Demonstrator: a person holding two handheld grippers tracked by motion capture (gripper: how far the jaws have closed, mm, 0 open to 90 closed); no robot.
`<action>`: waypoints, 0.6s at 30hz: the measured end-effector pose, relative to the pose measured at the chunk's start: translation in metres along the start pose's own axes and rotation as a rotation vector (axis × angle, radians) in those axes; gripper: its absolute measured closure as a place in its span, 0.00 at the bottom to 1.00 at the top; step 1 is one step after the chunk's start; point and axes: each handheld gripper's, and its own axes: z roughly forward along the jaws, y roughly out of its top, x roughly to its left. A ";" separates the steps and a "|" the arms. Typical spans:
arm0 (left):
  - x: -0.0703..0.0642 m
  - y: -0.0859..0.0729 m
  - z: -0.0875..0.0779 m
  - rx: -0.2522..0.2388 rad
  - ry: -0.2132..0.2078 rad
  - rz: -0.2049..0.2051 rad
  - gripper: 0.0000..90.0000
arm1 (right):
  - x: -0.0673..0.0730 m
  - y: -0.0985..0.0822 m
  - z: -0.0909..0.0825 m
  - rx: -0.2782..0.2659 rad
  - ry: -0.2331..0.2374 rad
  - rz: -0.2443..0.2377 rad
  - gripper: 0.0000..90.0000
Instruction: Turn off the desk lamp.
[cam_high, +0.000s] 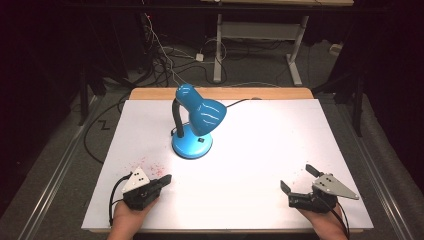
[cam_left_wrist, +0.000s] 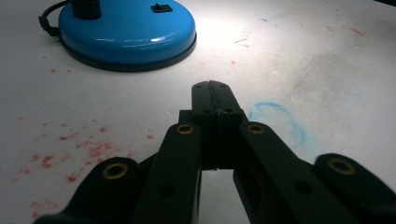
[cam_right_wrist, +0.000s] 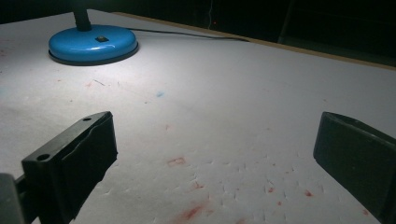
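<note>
A blue desk lamp (cam_high: 197, 117) stands lit on the white table sheet (cam_high: 260, 145), left of centre toward the back. Its round base (cam_left_wrist: 128, 32) has a small black switch (cam_left_wrist: 161, 7) on top and also lies far off in the right gripper view (cam_right_wrist: 93, 43). My left gripper (cam_high: 165, 181) rests near the front left edge, pointing toward the lamp, jaws pressed together on nothing (cam_left_wrist: 212, 95). My right gripper (cam_high: 297, 179) rests near the front right edge with its jaws spread wide and only bare sheet between them (cam_right_wrist: 215, 149).
The lamp's black cord (cam_high: 240, 102) runs off the back edge of the table. Red specks (cam_left_wrist: 70, 154) and a faint blue ring (cam_left_wrist: 280, 121) stain the sheet. Behind the table are floor cables and a white desk frame (cam_high: 260, 35).
</note>
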 end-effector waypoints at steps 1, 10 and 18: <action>0.000 0.000 0.000 0.000 0.000 0.000 0.98 | 0.000 0.000 0.000 0.000 0.000 0.000 0.00; 0.001 0.007 -0.002 -0.017 0.033 -0.036 0.98 | 0.000 0.000 0.001 0.000 0.005 0.000 0.00; 0.000 0.038 0.004 -0.019 0.027 -0.048 0.98 | -0.003 0.001 0.001 -0.009 0.008 0.006 0.00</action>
